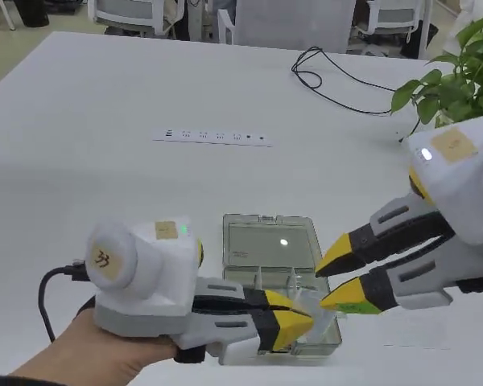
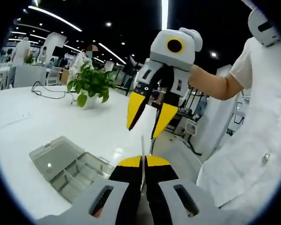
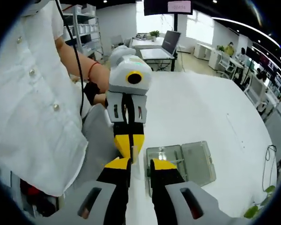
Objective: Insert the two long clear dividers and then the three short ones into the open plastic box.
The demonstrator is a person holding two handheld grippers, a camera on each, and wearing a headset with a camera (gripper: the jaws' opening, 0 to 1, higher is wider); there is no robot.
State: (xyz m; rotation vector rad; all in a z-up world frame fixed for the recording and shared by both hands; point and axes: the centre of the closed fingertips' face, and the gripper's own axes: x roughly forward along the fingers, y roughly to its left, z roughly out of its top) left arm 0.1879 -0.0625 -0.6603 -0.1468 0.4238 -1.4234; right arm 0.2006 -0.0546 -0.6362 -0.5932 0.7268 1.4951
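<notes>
The clear plastic box (image 1: 267,219) lies open on the white table, lid flat toward the far side. Its base (image 2: 86,165) holds some upright clear partitions. My left gripper (image 1: 299,320) hovers over the base's near edge, shut on a thin clear divider (image 1: 320,315), seen edge-on in the left gripper view as a divider (image 2: 142,149). My right gripper (image 1: 322,286) faces it from the right with its jaws open. In the right gripper view the divider (image 3: 135,155) sticks out from the left gripper (image 3: 129,149) into the gap of the right gripper (image 3: 140,164), touching neither jaw. The box (image 3: 196,161) lies beyond.
A white power strip (image 1: 213,137) lies mid-table. A black cable (image 1: 330,80) loops at the back right, beside a potted plant (image 1: 459,72). Chairs (image 1: 137,12) stand along the far edge. A person in white stands behind the right gripper (image 2: 143,132).
</notes>
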